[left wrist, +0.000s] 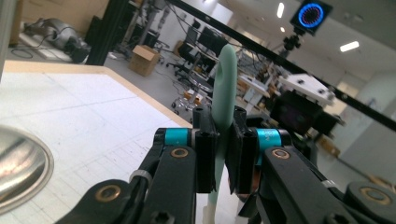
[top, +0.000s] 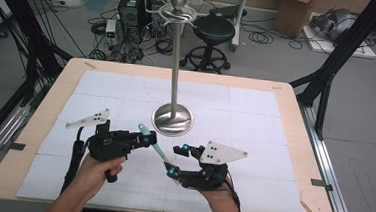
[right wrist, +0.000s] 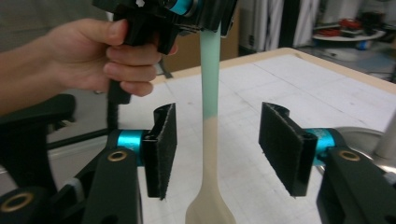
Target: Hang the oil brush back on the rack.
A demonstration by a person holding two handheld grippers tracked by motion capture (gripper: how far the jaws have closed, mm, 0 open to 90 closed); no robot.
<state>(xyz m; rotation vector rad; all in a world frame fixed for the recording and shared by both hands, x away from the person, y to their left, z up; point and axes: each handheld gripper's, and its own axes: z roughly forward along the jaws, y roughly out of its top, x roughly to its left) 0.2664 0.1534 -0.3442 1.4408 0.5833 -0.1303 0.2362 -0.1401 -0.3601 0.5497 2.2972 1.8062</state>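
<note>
The left gripper [top: 146,139] pinches the mint-green handle of the spoon [top: 157,146] above the white surface [top: 255,115]; the right gripper's [top: 178,160] fingers [right wrist: 161,149] stand spread around its beige neck, not touching.

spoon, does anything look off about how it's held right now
Nothing looks damaged or spilled. The spoon hangs from the left gripper, shut on its green handle. The right gripper is open, its pads apart on either side of the shaft, not touching. The stand stands upright.
</note>
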